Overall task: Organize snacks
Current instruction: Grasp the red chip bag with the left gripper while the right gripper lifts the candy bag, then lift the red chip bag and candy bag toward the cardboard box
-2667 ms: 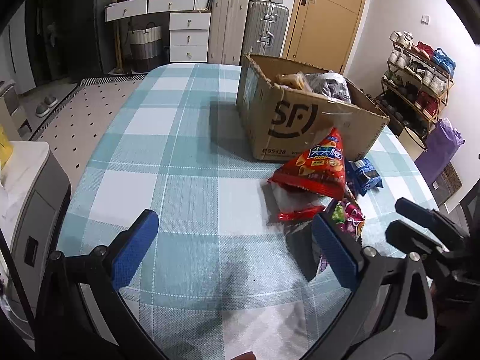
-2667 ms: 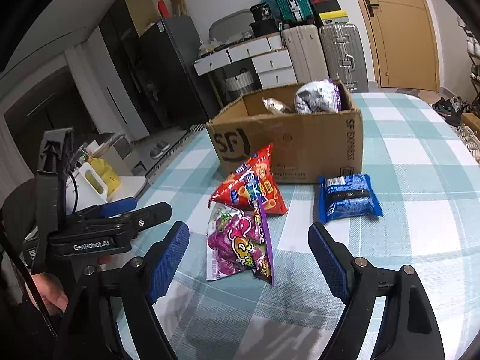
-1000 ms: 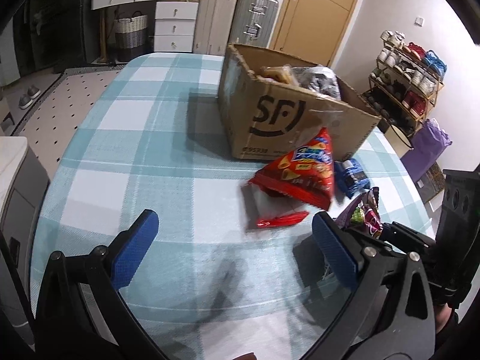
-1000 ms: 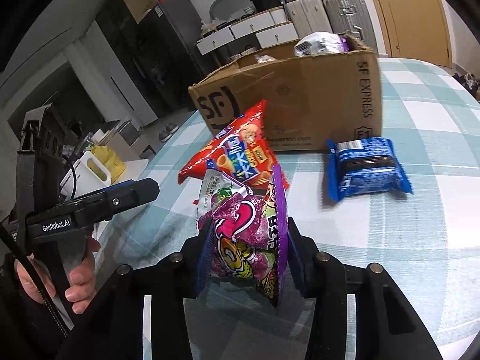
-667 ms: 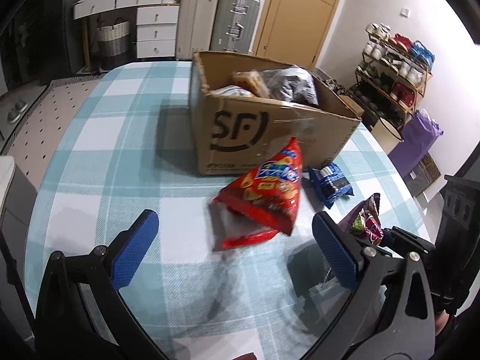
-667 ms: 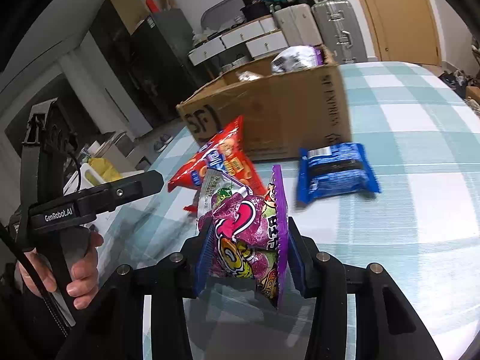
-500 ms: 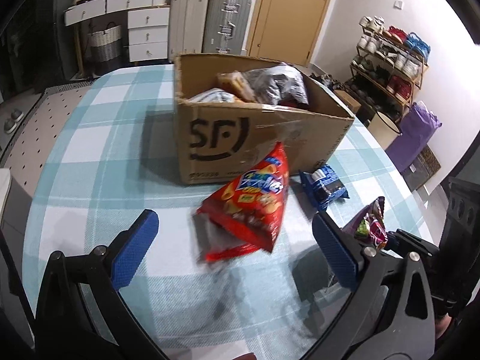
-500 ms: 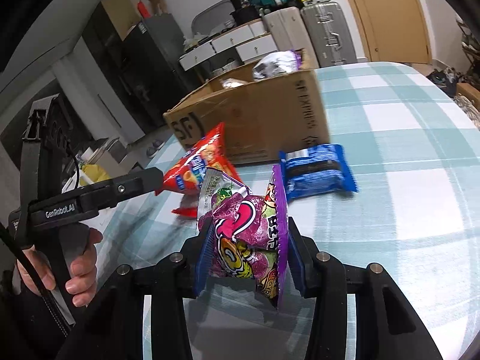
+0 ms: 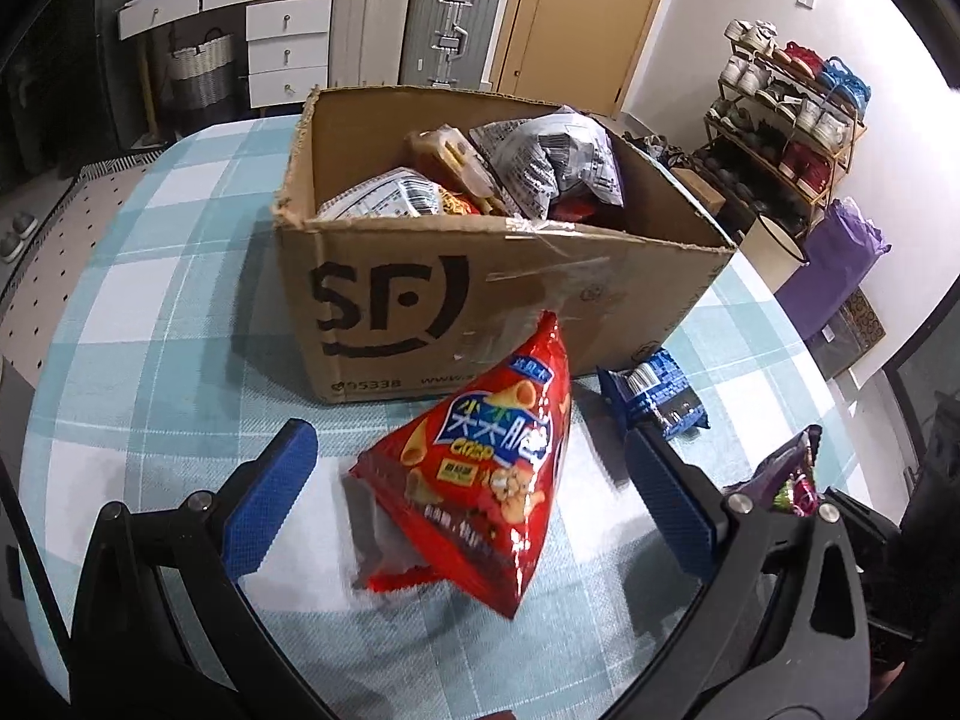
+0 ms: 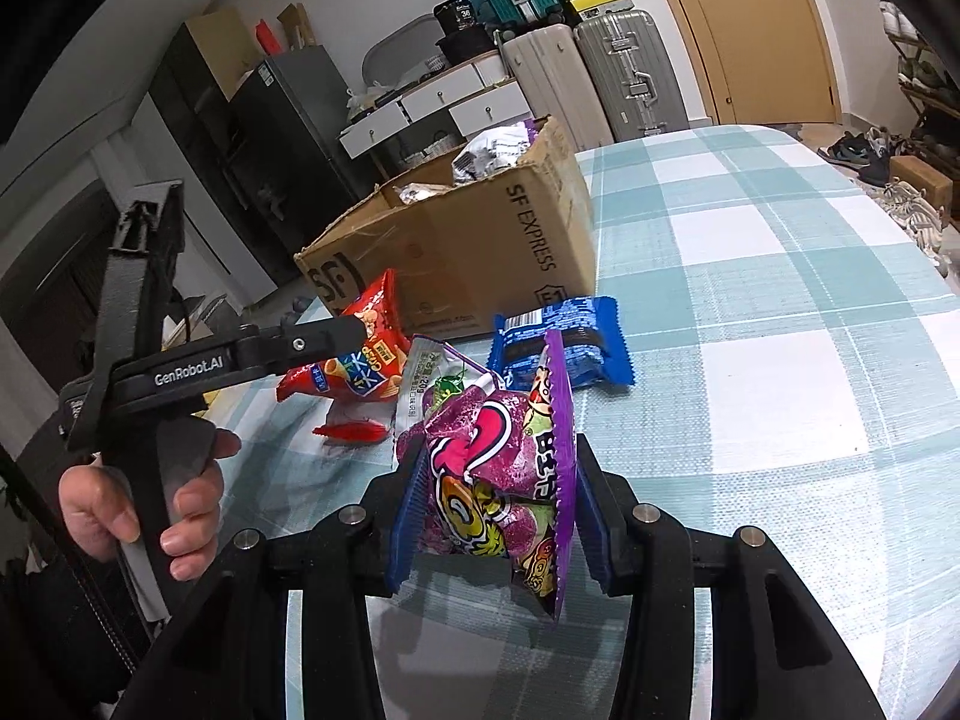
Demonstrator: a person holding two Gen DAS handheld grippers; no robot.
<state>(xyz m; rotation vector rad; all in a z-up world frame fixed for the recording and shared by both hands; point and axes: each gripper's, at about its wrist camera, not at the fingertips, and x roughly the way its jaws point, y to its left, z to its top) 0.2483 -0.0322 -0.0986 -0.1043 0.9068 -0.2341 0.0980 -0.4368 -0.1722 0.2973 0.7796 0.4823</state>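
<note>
My right gripper is shut on a purple snack bag, held above the checked tablecloth; the same purple snack bag shows at the right edge of the left wrist view. My left gripper stands open, its blue pads on either side of a red chip bag that lies on the table, apart from both pads. The red chip bag leans by the open cardboard box, which holds several snack packs. A blue cookie pack lies right of the red bag. In the right wrist view the blue cookie pack lies before the cardboard box.
The table has a teal and white checked cloth. A person's hand grips the left tool's handle at the left. Suitcases, drawers and a door stand behind the table; a shoe rack stands at the right.
My left gripper has moved toward the box, and the red chip bag now lies between its open pads. The right gripper keeps its hold on the purple bag and has shifted a little.
</note>
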